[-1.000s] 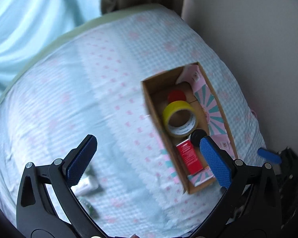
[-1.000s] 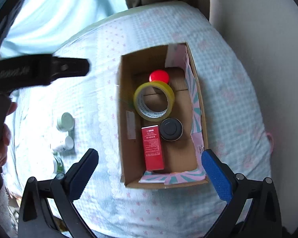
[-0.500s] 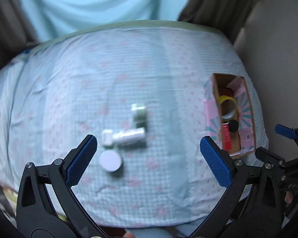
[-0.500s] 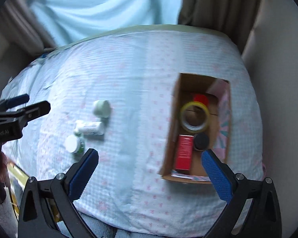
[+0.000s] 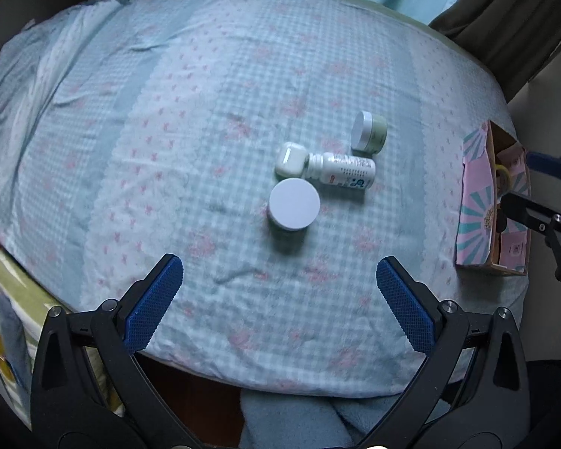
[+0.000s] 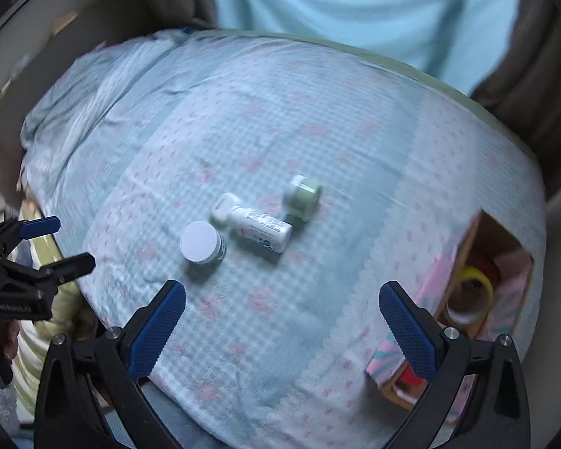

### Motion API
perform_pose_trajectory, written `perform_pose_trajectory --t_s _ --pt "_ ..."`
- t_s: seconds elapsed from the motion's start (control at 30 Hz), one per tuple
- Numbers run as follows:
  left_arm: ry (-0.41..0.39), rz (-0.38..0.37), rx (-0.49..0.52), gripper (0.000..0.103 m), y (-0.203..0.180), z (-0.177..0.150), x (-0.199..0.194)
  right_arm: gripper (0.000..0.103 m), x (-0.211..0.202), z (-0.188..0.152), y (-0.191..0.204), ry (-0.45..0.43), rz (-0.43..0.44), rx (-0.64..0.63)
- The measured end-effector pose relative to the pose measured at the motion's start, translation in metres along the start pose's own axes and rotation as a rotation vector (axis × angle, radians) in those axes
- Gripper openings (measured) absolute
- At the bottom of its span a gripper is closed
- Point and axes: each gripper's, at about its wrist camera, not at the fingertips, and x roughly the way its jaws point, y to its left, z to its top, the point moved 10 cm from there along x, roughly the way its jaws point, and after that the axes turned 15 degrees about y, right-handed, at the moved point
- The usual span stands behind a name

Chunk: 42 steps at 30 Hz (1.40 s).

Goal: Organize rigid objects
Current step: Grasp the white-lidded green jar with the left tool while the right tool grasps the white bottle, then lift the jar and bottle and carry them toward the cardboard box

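On bed cover (image 5: pixel 190 119): bottle (image 5: pixel 338 174) lying flat, centre. Round jar (image 5: pixel 294 205) touching its cap end, green jar (image 5: pixel 369 133) just beside other end. Box (image 5: pixel 482 202) well right of bottle. My left tongs (image 5: pixel 279 303) and right tongs (image 6: pixel 282 323) both apart, empty, above cover.

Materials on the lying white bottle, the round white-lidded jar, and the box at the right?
White bottle: looks like smooth plastic, slight sheen, printed label.
White-lidded jar: matte lid, probably plastic; body mostly hidden.
Box: cardboard, going by the brown raw edges, with pink-and-teal patterned paper outside.
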Motion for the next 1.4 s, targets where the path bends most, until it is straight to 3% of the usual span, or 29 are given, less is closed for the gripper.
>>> perform_pose_trajectory --t_s 0.27,0.37,0.47,0.7,0.97,1.07,1.4 --pt "0.01 -0.07 -0.018 0.103 -0.008 0.009 0.07 0.101 0.077 0.035 0.045 0.139 -0.096 -0.401" --pt "0.011 -0.096 -0.032 0.103 -0.01 0.021 0.102 0.089 0.117 0.043 0.051 0.218 -0.099 -0.508" --pt "0.02 -0.113 -0.054 0.102 -0.008 0.033 0.133 0.084 0.151 0.056 0.051 0.274 -0.12 -0.573" --pt "0.04 -0.091 -0.069 0.102 -0.004 0.058 0.191 0.065 0.229 0.071 0.054 0.389 -0.134 -0.723" --pt "0.047 -0.059 -0.031 0.095 -0.019 0.077 0.221 0.056 0.272 0.076 0.047 0.432 -0.163 -0.798" --pt "0.048 -0.057 -0.022 0.075 -0.022 0.082 0.226 0.052 0.279 0.076 0.046 0.438 -0.181 -0.817" --pt "0.049 -0.06 -0.021 0.072 -0.023 0.08 0.22 0.05 0.279 0.072 0.052 0.429 -0.173 -0.799"
